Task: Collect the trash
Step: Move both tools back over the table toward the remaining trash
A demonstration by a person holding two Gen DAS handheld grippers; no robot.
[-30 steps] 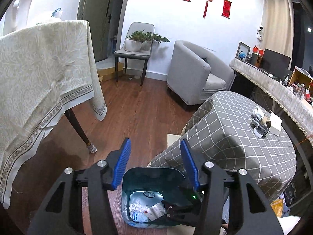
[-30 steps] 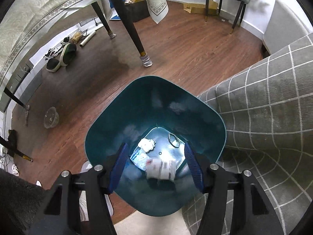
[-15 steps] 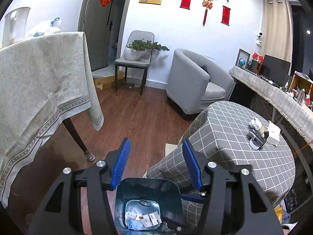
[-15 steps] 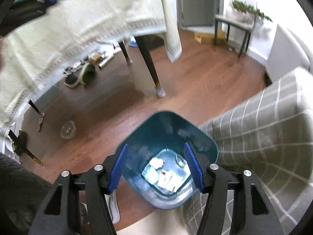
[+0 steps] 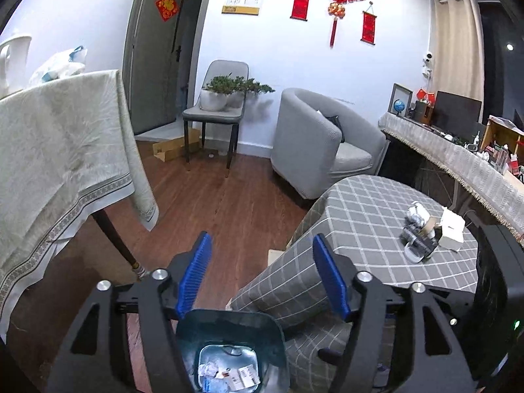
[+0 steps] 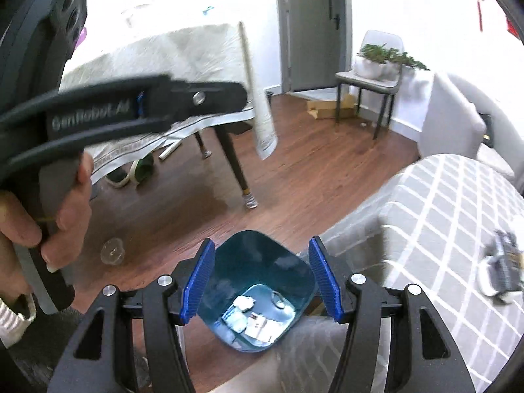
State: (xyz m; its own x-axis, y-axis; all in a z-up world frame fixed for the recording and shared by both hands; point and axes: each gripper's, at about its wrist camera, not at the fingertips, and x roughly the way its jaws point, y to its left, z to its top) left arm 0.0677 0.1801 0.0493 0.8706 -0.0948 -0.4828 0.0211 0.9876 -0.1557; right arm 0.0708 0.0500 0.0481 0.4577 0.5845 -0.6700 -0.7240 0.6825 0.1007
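A teal trash bin (image 6: 262,255) stands on the wood floor beside the grey checked table (image 6: 452,216); white paper scraps (image 6: 252,317) lie at its bottom. My right gripper (image 6: 260,278) hovers well above the bin, open, nothing between its blue pads. In the left wrist view the bin (image 5: 229,337) shows at the bottom edge with scraps (image 5: 226,373) inside. My left gripper (image 5: 262,275) is above it, jaws opening, nothing between them. More trash (image 5: 422,232) and a white tissue box (image 5: 453,229) sit on the checked table (image 5: 360,216).
A table under a cream cloth (image 5: 59,163) stands at left, its dark leg (image 5: 114,235) near the bin. A grey armchair (image 5: 314,144) and a chair with a potted plant (image 5: 216,108) are at the back. A clear cup (image 6: 113,250) lies on the floor. A hand (image 6: 42,216) holds the left gripper's handle.
Both grippers have risen away from the bin, which now looks smaller and lower. The left jaws have spread wider. The left gripper's body has come into the right wrist view.
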